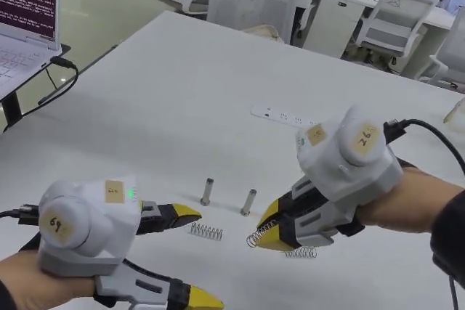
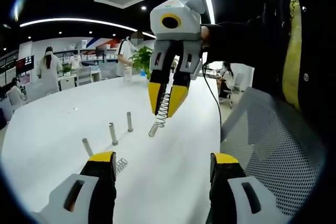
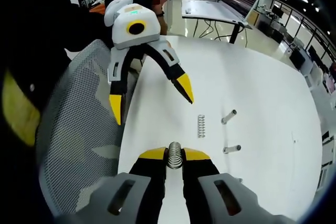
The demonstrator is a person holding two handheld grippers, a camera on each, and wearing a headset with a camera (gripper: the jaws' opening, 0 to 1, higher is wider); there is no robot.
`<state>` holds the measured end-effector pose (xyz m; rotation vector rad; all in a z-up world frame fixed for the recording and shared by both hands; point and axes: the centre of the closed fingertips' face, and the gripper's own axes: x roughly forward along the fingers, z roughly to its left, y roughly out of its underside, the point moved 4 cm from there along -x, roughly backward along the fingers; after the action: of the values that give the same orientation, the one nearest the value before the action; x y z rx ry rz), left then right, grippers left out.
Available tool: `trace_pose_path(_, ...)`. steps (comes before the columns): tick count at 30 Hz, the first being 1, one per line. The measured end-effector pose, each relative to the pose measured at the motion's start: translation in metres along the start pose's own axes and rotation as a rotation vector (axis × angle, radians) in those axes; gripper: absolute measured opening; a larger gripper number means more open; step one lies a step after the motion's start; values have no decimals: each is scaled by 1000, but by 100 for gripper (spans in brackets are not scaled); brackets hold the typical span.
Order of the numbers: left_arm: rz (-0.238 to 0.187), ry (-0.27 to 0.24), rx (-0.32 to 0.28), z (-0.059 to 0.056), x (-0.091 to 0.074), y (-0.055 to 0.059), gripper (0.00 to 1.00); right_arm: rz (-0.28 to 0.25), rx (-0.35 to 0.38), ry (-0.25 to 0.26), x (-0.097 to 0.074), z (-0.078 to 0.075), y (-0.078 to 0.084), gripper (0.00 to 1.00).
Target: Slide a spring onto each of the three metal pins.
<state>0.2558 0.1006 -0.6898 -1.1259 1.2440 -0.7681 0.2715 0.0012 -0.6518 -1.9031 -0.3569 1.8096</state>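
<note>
Two upright metal pins (image 1: 207, 192) (image 1: 248, 202) stand bare on the white table (image 1: 167, 107). The left gripper view has three bare pins (image 2: 86, 146) (image 2: 112, 133) (image 2: 129, 121) in a row. My right gripper (image 1: 267, 229) (image 3: 175, 156) (image 2: 168, 98) is shut on a spring (image 1: 254, 237) (image 3: 175, 155) (image 2: 163, 109), held just above the table beside the nearer pin. My left gripper (image 1: 195, 255) (image 2: 164, 158) (image 3: 151, 99) is open, with nothing between its jaws. A loose spring (image 1: 205, 231) (image 3: 200, 126) (image 2: 121, 164) lies between the grippers. Another spring (image 1: 300, 253) lies under the right gripper.
A white power strip (image 1: 283, 116) lies beyond the pins. A laptop (image 1: 25, 12) with a black cable (image 1: 62, 85) sits at the far left. Office chairs (image 1: 251, 5) stand past the table's far edge. A grey mesh chair (image 3: 79, 129) is close behind me.
</note>
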Motion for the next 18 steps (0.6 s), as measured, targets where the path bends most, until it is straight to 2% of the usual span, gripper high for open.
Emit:
trace_pose_path(3,-1,-3,-22,-1,-1,2,77,10,0,2,-2,-4,1,8)
trace_pose_path(6,-6,-16,-19,0,-2,3,80,33,-10,3,-5,-8,2,8)
trace_pose_path(18,-9,-38,-37,2,-7,9,79,91,-32,21,-17,-36,1,8)
